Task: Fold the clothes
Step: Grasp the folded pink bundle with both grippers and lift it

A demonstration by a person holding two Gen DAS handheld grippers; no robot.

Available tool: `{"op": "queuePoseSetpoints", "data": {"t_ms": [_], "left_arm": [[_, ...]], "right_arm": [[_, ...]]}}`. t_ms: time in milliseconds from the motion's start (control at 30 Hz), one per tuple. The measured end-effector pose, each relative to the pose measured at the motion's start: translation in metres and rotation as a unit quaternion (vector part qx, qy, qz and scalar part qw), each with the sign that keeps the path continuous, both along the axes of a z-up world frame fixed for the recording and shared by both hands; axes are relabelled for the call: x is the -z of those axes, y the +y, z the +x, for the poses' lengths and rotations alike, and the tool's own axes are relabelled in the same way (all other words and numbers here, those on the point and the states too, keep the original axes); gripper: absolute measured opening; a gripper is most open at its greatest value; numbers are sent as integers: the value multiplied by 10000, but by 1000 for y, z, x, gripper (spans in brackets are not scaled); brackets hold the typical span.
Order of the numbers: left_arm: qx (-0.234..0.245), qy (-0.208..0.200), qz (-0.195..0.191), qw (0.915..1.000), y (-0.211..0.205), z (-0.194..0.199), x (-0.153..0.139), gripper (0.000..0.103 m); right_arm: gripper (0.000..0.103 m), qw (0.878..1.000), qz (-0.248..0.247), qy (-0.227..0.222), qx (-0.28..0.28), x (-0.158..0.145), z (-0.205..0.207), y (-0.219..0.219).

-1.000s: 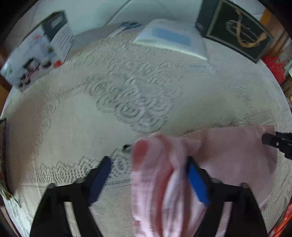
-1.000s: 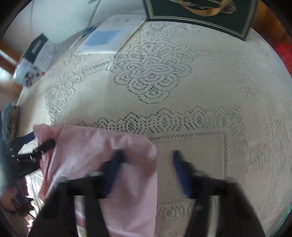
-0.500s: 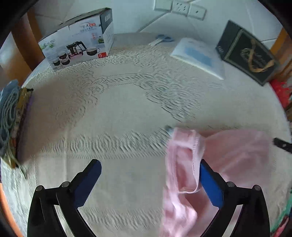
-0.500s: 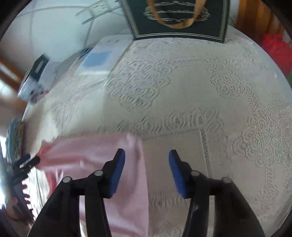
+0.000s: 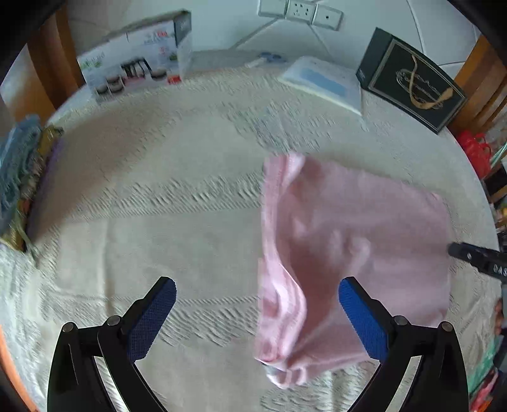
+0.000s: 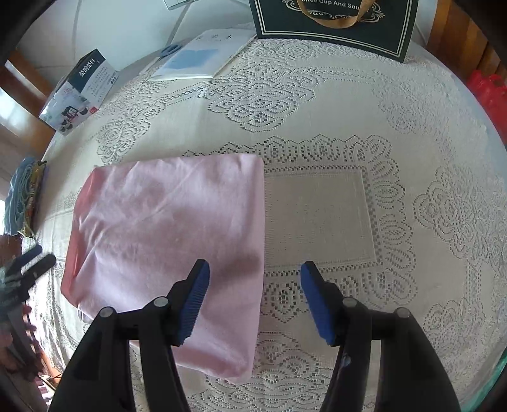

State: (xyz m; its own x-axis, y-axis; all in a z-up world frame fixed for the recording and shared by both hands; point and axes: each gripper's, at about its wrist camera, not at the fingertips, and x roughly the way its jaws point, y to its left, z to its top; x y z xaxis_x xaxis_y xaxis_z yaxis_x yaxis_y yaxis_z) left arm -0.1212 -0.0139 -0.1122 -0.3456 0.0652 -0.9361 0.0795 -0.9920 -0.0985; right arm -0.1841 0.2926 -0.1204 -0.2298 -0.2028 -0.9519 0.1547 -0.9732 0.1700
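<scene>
A pink garment (image 6: 171, 241) lies folded flat on the white lace tablecloth (image 6: 317, 126). In the left wrist view it (image 5: 348, 253) shows as a rectangle with a bunched left edge. My left gripper (image 5: 256, 304) is open and empty, raised above the cloth's left edge. My right gripper (image 6: 253, 282) is open and empty, its left finger over the cloth's right part, its right finger over bare lace. The left gripper's tips (image 6: 31, 263) show beyond the cloth's left side.
A dark gift box (image 6: 332, 28) with a gold ribbon, a white-blue packet (image 6: 196, 60) and a tea-set carton (image 6: 79, 92) stand along the far edge. A stack of blue and patterned fabric (image 5: 19, 177) lies at the left. Red bags (image 5: 475, 149) sit at the right.
Both grippers opened and let go of the pink garment, then pulled back and up. The garment now lies flat on the table.
</scene>
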Motion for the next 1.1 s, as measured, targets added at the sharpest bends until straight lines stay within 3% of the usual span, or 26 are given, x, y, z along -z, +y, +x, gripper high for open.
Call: {"op": "queuePoseSetpoints", "data": {"t_ms": [267, 333, 533, 633, 733, 833, 933, 1100], "left_arm": [[51, -433, -92, 9990, 37, 19, 47, 103], [96, -283, -351, 9989, 45, 21, 47, 103], [-151, -160, -266, 9994, 47, 26, 38, 101], [-134, -164, -210, 9996, 50, 29, 32, 93], [-118, -168, -153, 9997, 53, 31, 25, 76], [-101, -172, -97, 9998, 56, 33, 19, 46], [-84, -176, -41, 9998, 59, 36, 13, 44], [-53, -183, 12, 9998, 62, 41, 9, 44]], "right_arm": [[59, 9997, 173, 48, -153, 8, -20, -11], [59, 9994, 231, 88, -224, 11, -26, -15], [59, 9974, 434, 263, -519, 20, -41, -31], [59, 9963, 519, 297, -618, 27, -47, -39], [60, 9931, 709, 435, -828, 32, -46, -49], [36, 9934, 578, 398, -909, 29, -43, -53], [30, 9906, 787, 421, -1035, 27, -43, -59], [31, 9916, 684, 407, -1024, 28, -43, -53]]}}
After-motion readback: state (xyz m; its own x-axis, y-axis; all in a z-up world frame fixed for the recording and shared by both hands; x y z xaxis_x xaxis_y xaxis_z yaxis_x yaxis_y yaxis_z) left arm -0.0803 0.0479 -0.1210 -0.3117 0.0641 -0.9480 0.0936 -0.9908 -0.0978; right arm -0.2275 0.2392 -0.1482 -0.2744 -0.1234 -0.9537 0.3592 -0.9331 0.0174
